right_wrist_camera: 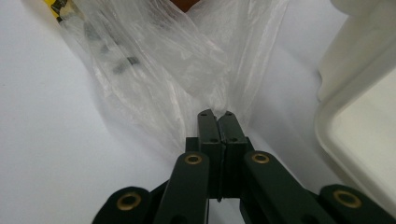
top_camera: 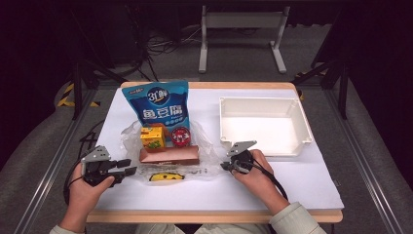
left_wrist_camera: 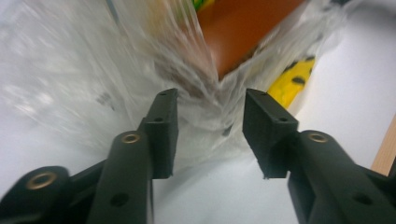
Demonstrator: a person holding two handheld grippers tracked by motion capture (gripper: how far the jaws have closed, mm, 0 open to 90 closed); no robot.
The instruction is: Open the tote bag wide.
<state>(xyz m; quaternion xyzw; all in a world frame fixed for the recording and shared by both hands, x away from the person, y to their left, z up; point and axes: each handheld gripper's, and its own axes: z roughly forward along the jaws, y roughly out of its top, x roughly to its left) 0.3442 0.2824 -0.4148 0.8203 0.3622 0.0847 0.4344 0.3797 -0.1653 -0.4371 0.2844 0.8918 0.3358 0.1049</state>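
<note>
Pinching crinkly clear plastic bag (right_wrist_camera: 187,70)

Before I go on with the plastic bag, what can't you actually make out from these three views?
- Whether the right claw pinches the plastic bag: its shut jaws cover the contact, right gripper view.
- The yellow packet: print too small in the high view, cut off behind the film in the left gripper view.
- The brown box: blurred and cropped by the top edge, left gripper view.
- The red round item: label too small, high view.

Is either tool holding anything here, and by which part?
The right tool is shut on the clear plastic bag's right edge. The left tool is open, holding nothing.
</note>
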